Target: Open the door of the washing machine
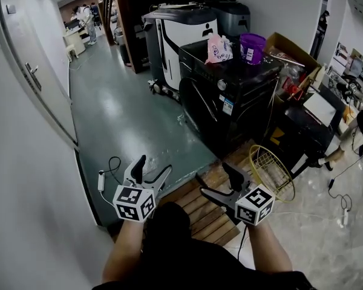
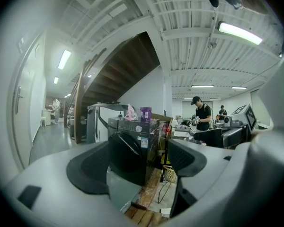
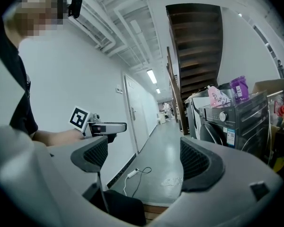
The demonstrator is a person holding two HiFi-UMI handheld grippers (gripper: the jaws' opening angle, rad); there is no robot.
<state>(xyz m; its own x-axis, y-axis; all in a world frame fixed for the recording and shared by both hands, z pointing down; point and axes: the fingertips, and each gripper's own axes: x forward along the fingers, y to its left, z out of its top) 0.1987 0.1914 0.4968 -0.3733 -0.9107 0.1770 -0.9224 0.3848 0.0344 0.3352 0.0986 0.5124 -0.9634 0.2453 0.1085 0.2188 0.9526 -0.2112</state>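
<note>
1. Head view is showing the left gripper (image 1: 154, 165) and right gripper (image 1: 213, 179) spread wide, gripping nothing.
2. The washing machine (image 1: 227, 98) is standing well ahead, its door (image 1: 199, 110) closed.
3. Advancing first, then hooking the door's edge, is seeming wisest.

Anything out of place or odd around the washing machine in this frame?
Two things stand out. A yellow wire basket lies tilted on the floor beside the washing machine, and a white power strip with its cable lies loose on the floor by the wall. The machine's door looks shut and undamaged.
</note>
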